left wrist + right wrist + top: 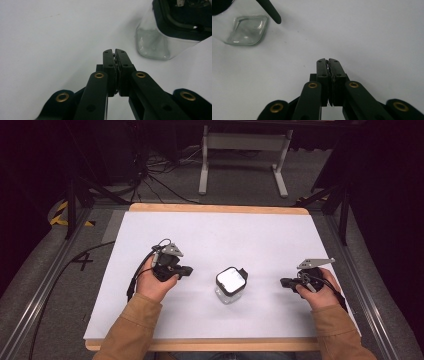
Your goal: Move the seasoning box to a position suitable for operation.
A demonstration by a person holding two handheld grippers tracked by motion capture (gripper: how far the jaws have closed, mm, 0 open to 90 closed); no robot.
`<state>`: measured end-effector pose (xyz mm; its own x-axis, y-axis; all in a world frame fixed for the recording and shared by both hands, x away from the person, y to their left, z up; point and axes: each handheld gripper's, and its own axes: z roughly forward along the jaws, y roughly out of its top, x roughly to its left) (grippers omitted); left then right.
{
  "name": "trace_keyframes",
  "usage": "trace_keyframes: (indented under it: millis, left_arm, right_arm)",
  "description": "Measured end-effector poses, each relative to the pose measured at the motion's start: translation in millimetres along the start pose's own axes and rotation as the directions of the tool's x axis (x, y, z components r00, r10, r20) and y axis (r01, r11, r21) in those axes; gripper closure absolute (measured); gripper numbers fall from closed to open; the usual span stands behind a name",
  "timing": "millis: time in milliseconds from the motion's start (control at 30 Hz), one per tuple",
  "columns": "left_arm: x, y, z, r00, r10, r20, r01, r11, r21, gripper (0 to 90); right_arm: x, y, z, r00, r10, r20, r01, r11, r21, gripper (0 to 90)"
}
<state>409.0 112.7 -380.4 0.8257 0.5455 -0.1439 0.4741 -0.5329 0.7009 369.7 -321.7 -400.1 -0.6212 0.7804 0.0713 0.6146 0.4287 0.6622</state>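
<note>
A clear glass jar [230, 286] with a black-rimmed white lid stands upright on the white table sheet [215, 240], between the two hands. My left gripper [189, 270] lies to its left, pointing toward it, with its jaws pressed together on nothing. The jar's glass base [153, 45] sits ahead and to the right of the left gripper [115, 51]. My right gripper [283, 282] rests to the jar's right, pointing at it, also shut and empty. Along the right gripper [327, 60], the jar's glass bottom [247, 30] shows at upper left.
The sheet covers a wooden tabletop [215, 208] whose edges show at the back and front. Cables [60, 275] trail off the left side. A white metal stand [245, 150] sits on the floor beyond the table.
</note>
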Motion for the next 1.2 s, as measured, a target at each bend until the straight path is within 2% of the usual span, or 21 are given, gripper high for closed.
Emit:
trace_keyframes:
  millis: [133, 167, 267, 333, 467, 600, 700, 867, 1200]
  left_arm:
    - [-11.3, 11.9, 5.3, 0.9987, 0.046, 0.023, -0.046, 0.9989, 0.006, 87.2]
    - [-13.6, 14.7, 7.3, 0.9979, 0.059, 0.029, -0.059, 0.9982, 0.006, 87.2]
    - [-18.7, 20.3, 11.3, 0.9966, 0.070, 0.043, -0.070, 0.9975, 0.006, 87.2]
    - [-24.4, 23.5, 14.4, 0.9951, 0.090, 0.043, -0.090, 0.9960, 0.000, 86.3]
    - [-32.3, 28.0, 24.5, 0.9921, 0.117, 0.045, -0.118, 0.9927, 0.022, 85.8]
    - [-32.2, 27.0, 33.9, 0.9920, 0.115, 0.051, -0.118, 0.9917, 0.052, 86.2]
    - [-30.8, 24.8, 40.3, 0.9924, 0.108, 0.058, -0.111, 0.9923, 0.054, 86.1]
    - [-30.2, 22.3, 49.3, 0.9939, 0.090, 0.064, -0.091, 0.9957, 0.016, 84.1]
    - [-31.5, 22.1, 52.2, 0.9915, 0.111, 0.068, -0.113, 0.9932, 0.027, 88.2]
  right_arm:
    - [1.5, -5.2, -3.4, 1.0000, -0.009, 0.005, 0.009, 1.000, -0.002, 86.9]
    - [2.1, -6.0, -4.6, 1.0000, 0.002, 0.003, -0.002, 1.000, -0.003, 86.9]
    - [2.3, -9.5, -7.4, 1.0000, 0.009, 0.004, -0.009, 1.000, -0.012, 86.8]
    - [3.4, -11.3, -7.3, 1.0000, 0.006, 0.003, -0.006, 1.000, -0.014, 86.1]
    - [10.4, -11.7, -4.4, 0.9998, -0.018, -0.009, 0.018, 1.000, -0.006, 85.6]
    - [18.0, -10.2, -1.7, 0.9989, -0.043, -0.017, 0.043, 0.999, -0.005, 85.6]
    - [23.4, -9.3, -0.1, 0.9982, -0.054, -0.028, 0.054, 0.999, 0.000, 85.4]
    - [26.5, -8.5, 2.0, 0.9969, -0.071, -0.035, 0.071, 0.997, 0.004, 85.4]
    - [27.5, -8.4, 2.5, 0.9964, -0.077, -0.037, 0.077, 0.997, 0.005, 85.5]
